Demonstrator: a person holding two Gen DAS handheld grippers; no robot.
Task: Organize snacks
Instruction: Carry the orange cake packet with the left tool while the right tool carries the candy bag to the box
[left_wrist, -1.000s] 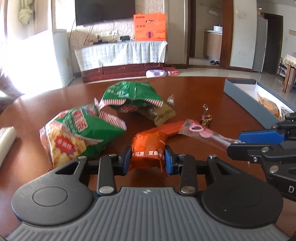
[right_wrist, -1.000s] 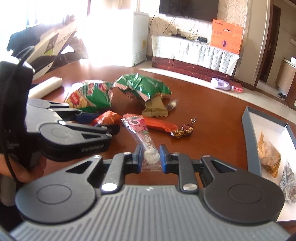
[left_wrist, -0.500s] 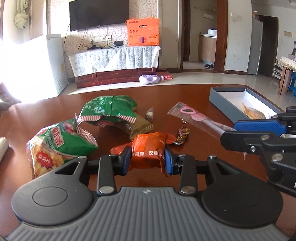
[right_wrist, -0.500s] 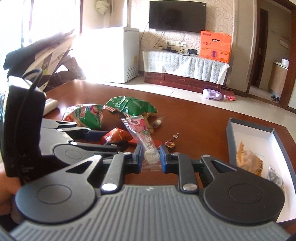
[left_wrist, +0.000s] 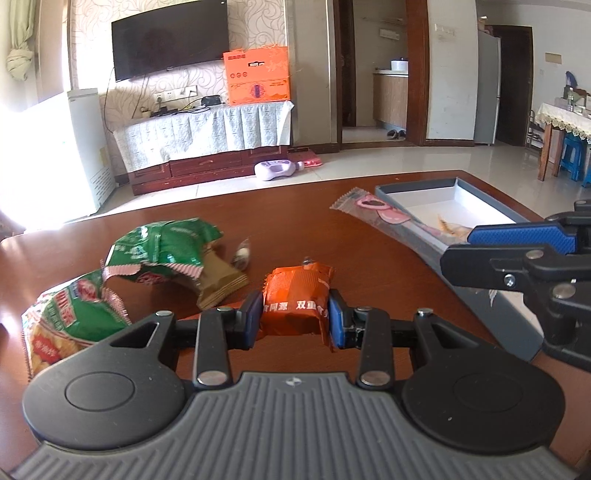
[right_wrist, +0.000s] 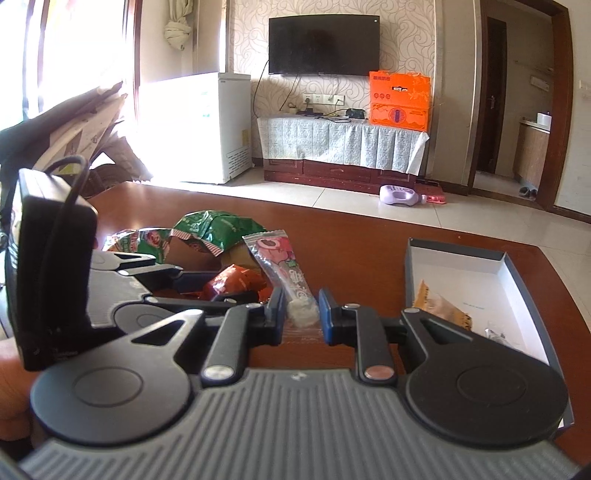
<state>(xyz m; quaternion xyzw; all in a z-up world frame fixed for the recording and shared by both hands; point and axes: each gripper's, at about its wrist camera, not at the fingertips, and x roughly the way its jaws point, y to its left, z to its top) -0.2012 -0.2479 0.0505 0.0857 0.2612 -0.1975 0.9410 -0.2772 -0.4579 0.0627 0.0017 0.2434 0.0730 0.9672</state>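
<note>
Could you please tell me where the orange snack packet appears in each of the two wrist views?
Left wrist view: the orange snack packet sits low in the centre, clamped in the left gripper.
Right wrist view: the same packet is left of centre, partly hidden behind the pink sweet wrapper.
Shared landmark: the open grey box on the table, at the right in both views.

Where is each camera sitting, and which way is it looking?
Left wrist: sits on the left gripper, looking along its fingers at the orange snack pack it holds, across the table; the right gripper shows at the right.
Right wrist: sits on the right gripper, looking at the pink candy stick it holds; the left gripper and a bit of hand show at the left.
Shared: green snack bags, box, TV.
</note>
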